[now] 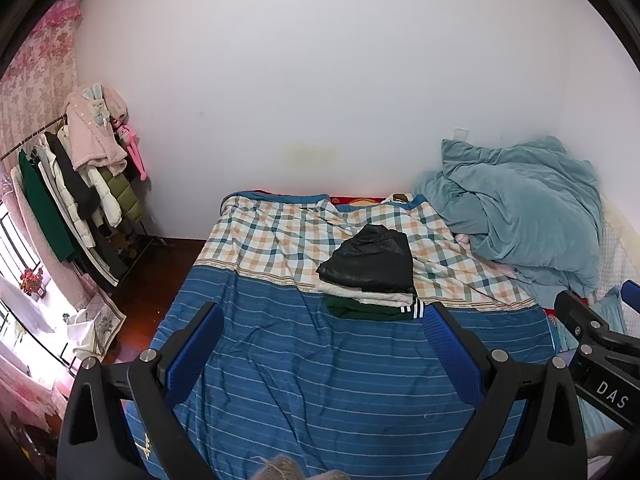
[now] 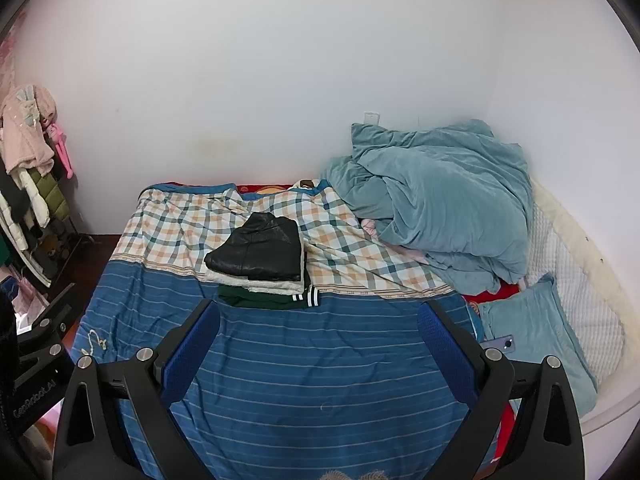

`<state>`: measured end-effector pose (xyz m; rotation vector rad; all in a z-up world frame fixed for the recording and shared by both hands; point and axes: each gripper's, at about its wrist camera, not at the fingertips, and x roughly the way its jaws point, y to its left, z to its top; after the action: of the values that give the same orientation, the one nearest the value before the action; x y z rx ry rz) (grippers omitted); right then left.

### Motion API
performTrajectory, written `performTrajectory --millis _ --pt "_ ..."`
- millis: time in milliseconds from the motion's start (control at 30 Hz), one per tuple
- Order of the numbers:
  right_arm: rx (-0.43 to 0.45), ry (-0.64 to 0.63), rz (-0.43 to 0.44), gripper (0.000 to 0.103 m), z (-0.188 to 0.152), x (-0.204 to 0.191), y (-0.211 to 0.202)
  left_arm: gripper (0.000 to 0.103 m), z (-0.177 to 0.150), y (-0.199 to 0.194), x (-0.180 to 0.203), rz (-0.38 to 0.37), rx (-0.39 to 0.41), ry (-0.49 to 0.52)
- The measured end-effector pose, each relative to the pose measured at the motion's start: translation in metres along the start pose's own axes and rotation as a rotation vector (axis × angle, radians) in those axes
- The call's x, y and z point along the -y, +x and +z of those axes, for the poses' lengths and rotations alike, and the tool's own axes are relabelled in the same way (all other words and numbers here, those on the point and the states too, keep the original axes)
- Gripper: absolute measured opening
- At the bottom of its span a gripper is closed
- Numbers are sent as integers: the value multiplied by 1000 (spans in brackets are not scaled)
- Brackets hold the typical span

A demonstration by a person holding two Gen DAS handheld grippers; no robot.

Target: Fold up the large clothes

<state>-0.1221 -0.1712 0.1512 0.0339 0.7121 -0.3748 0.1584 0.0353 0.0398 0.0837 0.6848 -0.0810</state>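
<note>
A stack of folded clothes lies mid-bed: a black leather garment (image 1: 370,260) (image 2: 258,250) on top, a cream fleecy one (image 1: 368,296) (image 2: 256,284) under it, a dark green one with white stripes (image 1: 372,310) (image 2: 268,300) at the bottom. My left gripper (image 1: 322,316) is open and empty, held above the blue striped bedcover (image 1: 304,380) in front of the stack. My right gripper (image 2: 320,314) is open and empty too, just right of the left one; its body shows in the left wrist view (image 1: 600,344).
A crumpled teal duvet (image 1: 524,208) (image 2: 444,196) is heaped at the bed's far right, with a teal pillow (image 2: 536,332) and a phone (image 2: 500,344) nearer. A clothes rack (image 1: 76,200) with hanging coats stands left, by the floor gap. A white wall lies behind.
</note>
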Motion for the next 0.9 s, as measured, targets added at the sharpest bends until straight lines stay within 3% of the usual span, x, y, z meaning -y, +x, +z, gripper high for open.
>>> performTrajectory --millis 900 --pt "13 -15 3 101 10 -6 9 102 2 2 7 5 13 0"
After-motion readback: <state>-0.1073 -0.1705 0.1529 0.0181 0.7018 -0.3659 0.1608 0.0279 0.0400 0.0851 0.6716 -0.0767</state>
